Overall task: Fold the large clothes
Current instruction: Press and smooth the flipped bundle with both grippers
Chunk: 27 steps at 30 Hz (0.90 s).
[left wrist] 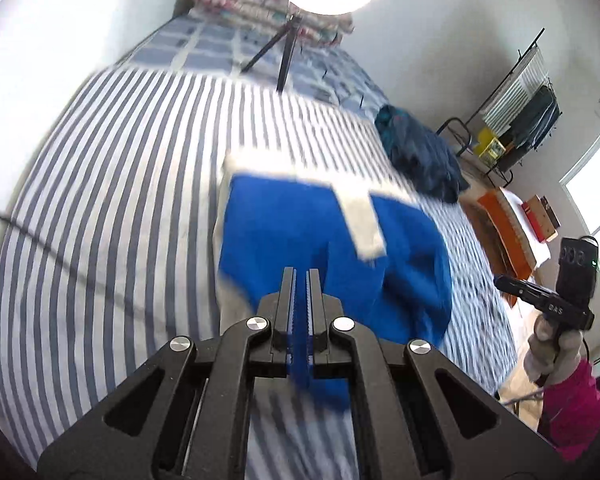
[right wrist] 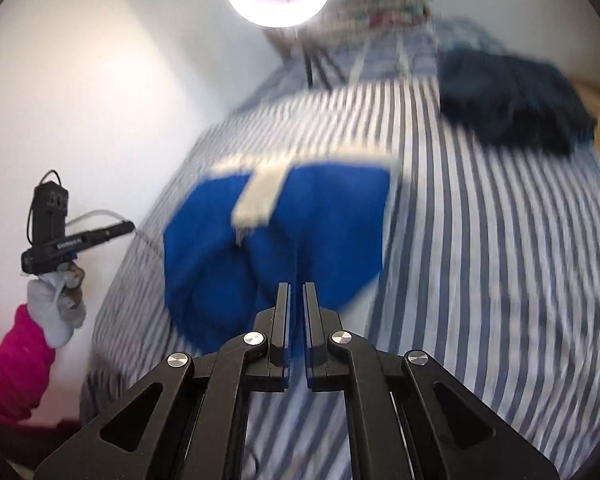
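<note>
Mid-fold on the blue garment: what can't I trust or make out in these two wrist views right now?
- Blue garment: smeared by motion in both views; its type and fold lines are unreadable.
- Its near edge: hidden behind the left claw and the right claw.
- Dark clothes pile: too blurred to count the items.
- Person: only gloved hands and pink sleeve show; the frame edge cuts the rest.

A bright blue garment with pale cream trim along its far edge and a cream strip down its middle lies bunched and partly lifted over a blue-and-white striped bed, its near edge raised, blurred.
</note>
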Each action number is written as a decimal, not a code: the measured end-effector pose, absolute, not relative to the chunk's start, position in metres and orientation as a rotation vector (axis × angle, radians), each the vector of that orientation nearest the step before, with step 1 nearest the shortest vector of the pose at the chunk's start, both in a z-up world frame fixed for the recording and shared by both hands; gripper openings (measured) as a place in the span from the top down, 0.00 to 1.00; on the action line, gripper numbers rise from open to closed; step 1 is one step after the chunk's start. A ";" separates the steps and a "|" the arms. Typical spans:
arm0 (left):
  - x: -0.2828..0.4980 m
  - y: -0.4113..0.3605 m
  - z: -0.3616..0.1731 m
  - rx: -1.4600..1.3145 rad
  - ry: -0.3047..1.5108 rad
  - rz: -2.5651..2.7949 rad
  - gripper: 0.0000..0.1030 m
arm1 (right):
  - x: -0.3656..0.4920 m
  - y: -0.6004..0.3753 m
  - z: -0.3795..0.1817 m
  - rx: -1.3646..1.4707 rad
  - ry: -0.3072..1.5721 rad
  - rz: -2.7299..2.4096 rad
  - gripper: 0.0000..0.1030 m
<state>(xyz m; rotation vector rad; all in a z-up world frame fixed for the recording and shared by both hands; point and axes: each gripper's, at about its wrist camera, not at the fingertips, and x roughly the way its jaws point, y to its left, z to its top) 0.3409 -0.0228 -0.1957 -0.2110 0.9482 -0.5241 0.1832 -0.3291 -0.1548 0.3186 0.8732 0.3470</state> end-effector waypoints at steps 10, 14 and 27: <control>0.432 -0.072 -0.241 -0.109 0.953 -0.426 1.00 | 0.300 -0.299 -0.181 0.196 0.824 0.275 0.95; 0.440 -0.064 -0.284 -0.151 1.020 -0.393 1.00 | 0.323 -0.300 -0.209 0.156 0.887 0.226 0.96; 0.399 -0.036 -0.260 -0.196 0.928 -0.424 0.98 | 0.288 -0.311 -0.201 0.172 0.890 0.245 1.00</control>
